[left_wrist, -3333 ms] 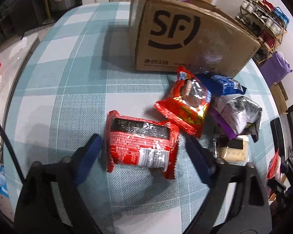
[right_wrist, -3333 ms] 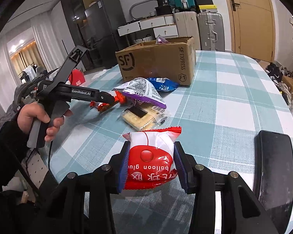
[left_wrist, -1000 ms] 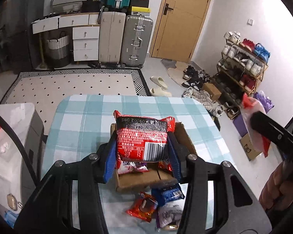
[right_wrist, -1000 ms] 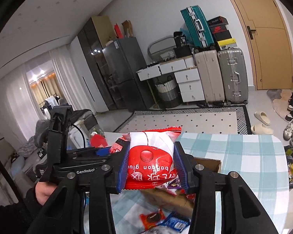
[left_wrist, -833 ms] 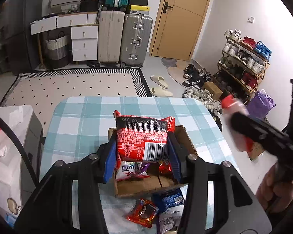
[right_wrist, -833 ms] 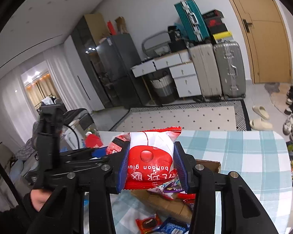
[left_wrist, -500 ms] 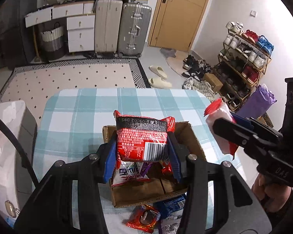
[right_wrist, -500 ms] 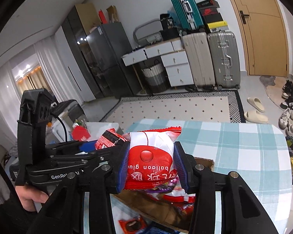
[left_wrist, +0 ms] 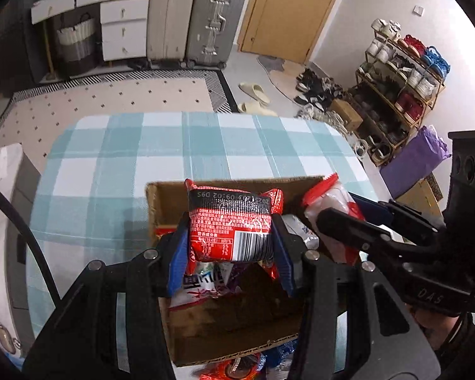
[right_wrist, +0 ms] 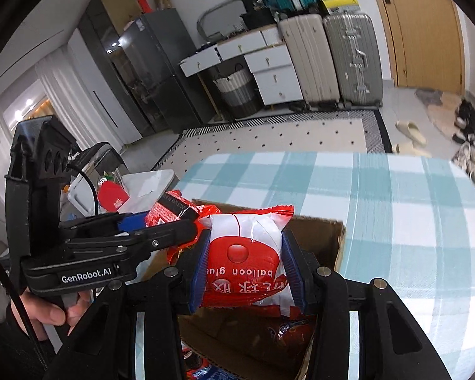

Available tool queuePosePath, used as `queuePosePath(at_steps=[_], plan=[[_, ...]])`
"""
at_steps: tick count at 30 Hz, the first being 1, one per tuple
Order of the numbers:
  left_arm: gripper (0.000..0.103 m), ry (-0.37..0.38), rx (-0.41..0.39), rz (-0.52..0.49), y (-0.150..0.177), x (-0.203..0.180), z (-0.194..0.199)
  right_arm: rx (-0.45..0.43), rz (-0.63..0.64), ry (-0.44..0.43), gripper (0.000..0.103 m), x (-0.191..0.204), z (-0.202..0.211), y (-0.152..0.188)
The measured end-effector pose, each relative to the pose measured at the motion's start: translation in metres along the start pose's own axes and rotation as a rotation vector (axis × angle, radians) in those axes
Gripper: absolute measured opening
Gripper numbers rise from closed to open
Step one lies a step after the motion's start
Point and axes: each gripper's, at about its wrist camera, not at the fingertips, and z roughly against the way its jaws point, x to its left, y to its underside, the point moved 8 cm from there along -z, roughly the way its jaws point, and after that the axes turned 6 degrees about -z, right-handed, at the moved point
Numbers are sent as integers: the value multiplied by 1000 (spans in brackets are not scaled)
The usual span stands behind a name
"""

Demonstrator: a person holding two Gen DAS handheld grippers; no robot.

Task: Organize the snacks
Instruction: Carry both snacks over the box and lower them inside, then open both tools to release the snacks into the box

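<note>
My left gripper (left_wrist: 231, 247) is shut on a red snack pack with a black band and barcode (left_wrist: 231, 224), held above the open cardboard box (left_wrist: 224, 338). My right gripper (right_wrist: 245, 272) is shut on a red and white balloon glue packet (right_wrist: 247, 253), also over the box (right_wrist: 329, 237). Each gripper shows in the other's view: the right one (left_wrist: 342, 218) beside the red pack, the left one (right_wrist: 174, 218) just left of the packet. Several snack bags (left_wrist: 205, 281) lie inside the box.
The box stands on a teal and white checked tablecloth (left_wrist: 117, 164). Loose snack packs (left_wrist: 237, 367) lie at the box's near side. A hand (right_wrist: 50, 313) grips the left tool's handle. Suitcases (left_wrist: 193, 15), drawers and a shoe rack (left_wrist: 402, 79) stand beyond the table.
Both grippers have sunk toward the box with their packets still held. The box now looms larger under them, and the right gripper has come in close beside the left.
</note>
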Motion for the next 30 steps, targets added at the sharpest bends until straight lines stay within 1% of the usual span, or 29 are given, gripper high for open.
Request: queuePosePath(at_steps=[4, 6, 7, 11, 12, 13, 14, 16, 17, 18, 26, 27, 28, 29, 30], plan=[[44, -27, -2, -25, 2, -2, -14, 15, 13, 29, 44, -8, -8, 5], [45, -40, -1, -14, 3, 0, -15, 13, 22, 53, 44, -11, -11, 6], [46, -35, 5, -4, 3, 1, -18, 13, 24, 66, 44, -13, -12, 6], [61, -33, 35, 1, 7, 2, -21, 22, 13, 71, 46, -18, -16, 7], [61, -33, 34, -2, 8, 2, -20, 23, 15, 77, 48, -19, -16, 7], [61, -29, 31, -4, 9, 1, -17, 20, 19, 82, 51, -19, -15, 7], [61, -30, 28, -4, 9, 1, -13, 17, 22, 86, 51, -18, -14, 7], [66, -39, 30, -10, 10, 0, -9, 5, 21, 82, 51, -17, -9, 7], [71, -46, 28, -15, 11, 0, -3, -4, 18, 78, 51, -16, -6, 7], [72, -49, 22, -20, 11, 0, 1, -14, 15, 70, 51, -15, -1, 7], [74, -81, -35, -59, 18, -10, 43, -72, 37, 44, 53, 2, 38, 6], [75, -91, -48, -65, 19, -11, 48, -84, 42, 38, 54, 5, 44, 7], [77, -100, -59, -72, 21, -12, 54, -93, 46, 33, 57, 9, 50, 7], [81, -111, -74, -78, 23, -14, 61, -106, 53, 25, 59, 14, 57, 8], [81, -117, -84, -82, 24, -16, 65, -119, 62, 17, 63, 19, 63, 9]])
